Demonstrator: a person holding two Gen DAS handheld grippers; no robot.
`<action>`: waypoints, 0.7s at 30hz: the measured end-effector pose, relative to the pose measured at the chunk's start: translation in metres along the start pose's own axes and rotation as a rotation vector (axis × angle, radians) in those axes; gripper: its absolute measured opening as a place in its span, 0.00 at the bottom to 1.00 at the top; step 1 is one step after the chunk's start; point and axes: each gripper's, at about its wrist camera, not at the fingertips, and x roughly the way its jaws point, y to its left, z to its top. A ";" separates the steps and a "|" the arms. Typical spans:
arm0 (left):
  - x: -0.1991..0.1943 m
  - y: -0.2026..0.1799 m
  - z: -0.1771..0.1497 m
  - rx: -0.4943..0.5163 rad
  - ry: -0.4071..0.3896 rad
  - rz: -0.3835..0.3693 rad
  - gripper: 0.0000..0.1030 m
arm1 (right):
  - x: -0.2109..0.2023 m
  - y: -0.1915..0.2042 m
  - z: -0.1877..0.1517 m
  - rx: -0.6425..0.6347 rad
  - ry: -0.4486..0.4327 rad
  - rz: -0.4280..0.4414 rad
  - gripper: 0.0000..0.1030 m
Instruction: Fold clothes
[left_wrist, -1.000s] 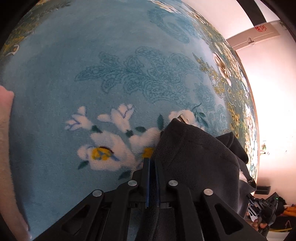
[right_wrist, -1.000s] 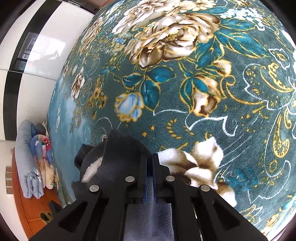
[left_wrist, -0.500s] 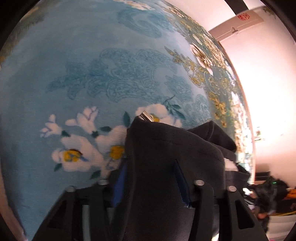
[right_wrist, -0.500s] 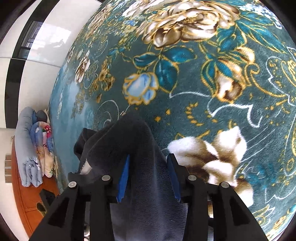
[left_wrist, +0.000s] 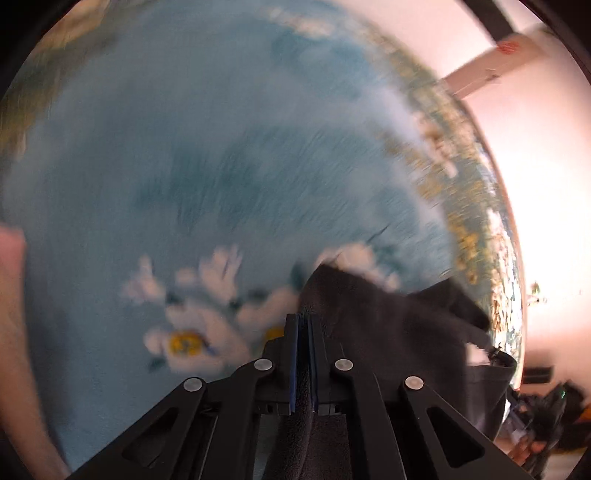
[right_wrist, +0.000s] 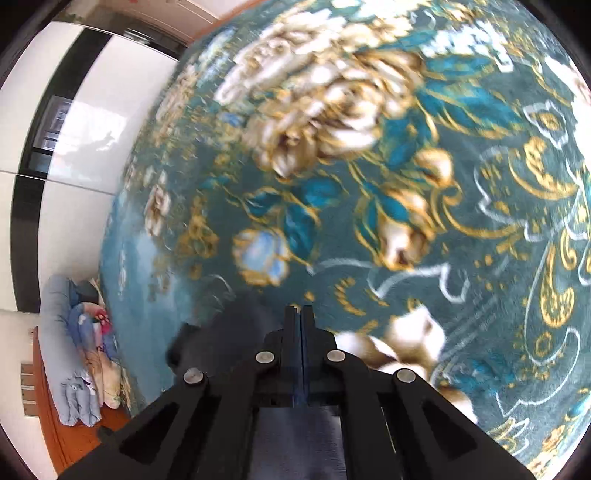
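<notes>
1. The left gripper (left_wrist: 303, 325) has its blue-padded jaws pinched on a strip of the dark grey fleece garment (left_wrist: 399, 332), which spreads to its right; the garment's far end is cut off by the frame edge.
2. The right gripper (right_wrist: 298, 317) is closed; the same dark garment (right_wrist: 229, 332) sits blurred to its left, and whether cloth lies between the jaws is unclear.
3. Beyond both lies a teal floral plush carpet (right_wrist: 424, 258), smeared by motion blur.
4. Far left of the right gripper, folded bedding (right_wrist: 74, 350) is partly cropped.
</notes>
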 end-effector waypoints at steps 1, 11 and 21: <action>0.003 0.005 -0.004 -0.032 0.010 -0.013 0.07 | 0.000 -0.001 -0.002 -0.014 0.006 0.008 0.04; -0.074 -0.054 -0.048 0.266 -0.204 0.046 0.21 | -0.014 0.086 -0.075 -0.510 0.048 0.050 0.29; 0.008 -0.087 -0.087 0.392 -0.001 0.059 0.22 | 0.056 0.088 -0.125 -0.624 0.142 -0.117 0.30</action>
